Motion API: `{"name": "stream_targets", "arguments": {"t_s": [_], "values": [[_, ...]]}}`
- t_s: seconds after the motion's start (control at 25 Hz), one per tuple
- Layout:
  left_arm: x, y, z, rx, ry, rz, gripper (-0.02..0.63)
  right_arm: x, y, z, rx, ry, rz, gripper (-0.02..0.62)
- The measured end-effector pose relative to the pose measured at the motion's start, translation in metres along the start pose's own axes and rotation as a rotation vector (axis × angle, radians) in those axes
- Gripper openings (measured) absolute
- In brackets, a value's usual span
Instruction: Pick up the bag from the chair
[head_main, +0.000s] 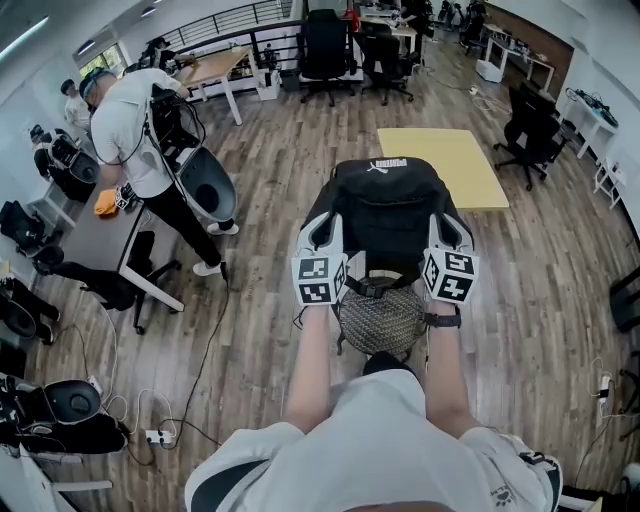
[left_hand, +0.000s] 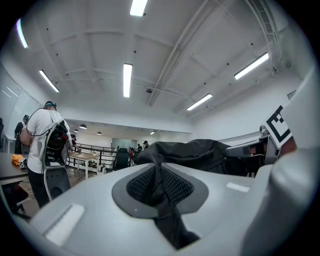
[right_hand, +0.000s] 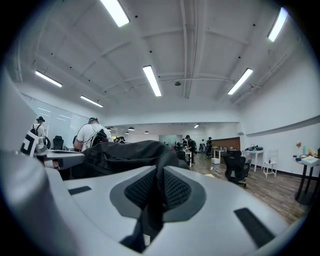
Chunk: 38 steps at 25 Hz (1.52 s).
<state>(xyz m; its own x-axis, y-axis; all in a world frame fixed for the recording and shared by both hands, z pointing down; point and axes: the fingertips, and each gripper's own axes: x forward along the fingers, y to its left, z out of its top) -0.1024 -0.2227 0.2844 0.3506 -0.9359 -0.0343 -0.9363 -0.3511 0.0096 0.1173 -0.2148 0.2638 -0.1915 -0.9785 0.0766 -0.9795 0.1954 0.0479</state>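
A black backpack (head_main: 385, 208) hangs upright between my two grippers, just above the mesh seat of a chair (head_main: 380, 320). My left gripper (head_main: 326, 238) holds its left side and my right gripper (head_main: 444, 238) its right side. In the left gripper view the jaws are shut on a black fabric strap (left_hand: 165, 220), pinched at the left gripper (left_hand: 159, 182), with the backpack (left_hand: 195, 152) bulging beyond. The right gripper view matches this: my right gripper (right_hand: 156, 187) is shut on a dark strap (right_hand: 145, 220) that runs up to the backpack (right_hand: 125, 155).
A person in a white shirt (head_main: 140, 130) stands at a desk (head_main: 100, 235) to the left. A yellow table (head_main: 450, 165) lies beyond the chair. Black office chairs (head_main: 530, 135) stand right and far back. Cables and a power strip (head_main: 158, 436) lie on the wooden floor at lower left.
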Motion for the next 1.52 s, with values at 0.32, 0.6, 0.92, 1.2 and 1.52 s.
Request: {"name": "stream_targets", "arguments": {"t_s": [0.32, 0.6, 0.92, 1.2, 1.52], "values": [[-0.008, 0.006, 0.031, 0.026, -0.058, 0.003, 0.046, -0.007, 0.009, 0.030, -0.012, -0.064, -0.001, 0.043], [-0.016, 0.000, 0.049, 0.042, -0.087, 0.004, 0.046, -0.016, 0.011, 0.044, -0.026, -0.098, -0.010, 0.043], [-0.017, -0.012, 0.061, 0.071, -0.111, -0.010, 0.046, -0.019, 0.007, 0.049, -0.046, -0.116, -0.029, 0.043], [-0.019, -0.021, 0.067, 0.078, -0.121, -0.008, 0.046, -0.027, -0.002, 0.053, -0.035, -0.135, -0.019, 0.043], [-0.010, -0.024, 0.064, 0.090, -0.105, -0.017, 0.046, -0.022, -0.009, 0.046, -0.017, -0.128, -0.023, 0.043]]}}
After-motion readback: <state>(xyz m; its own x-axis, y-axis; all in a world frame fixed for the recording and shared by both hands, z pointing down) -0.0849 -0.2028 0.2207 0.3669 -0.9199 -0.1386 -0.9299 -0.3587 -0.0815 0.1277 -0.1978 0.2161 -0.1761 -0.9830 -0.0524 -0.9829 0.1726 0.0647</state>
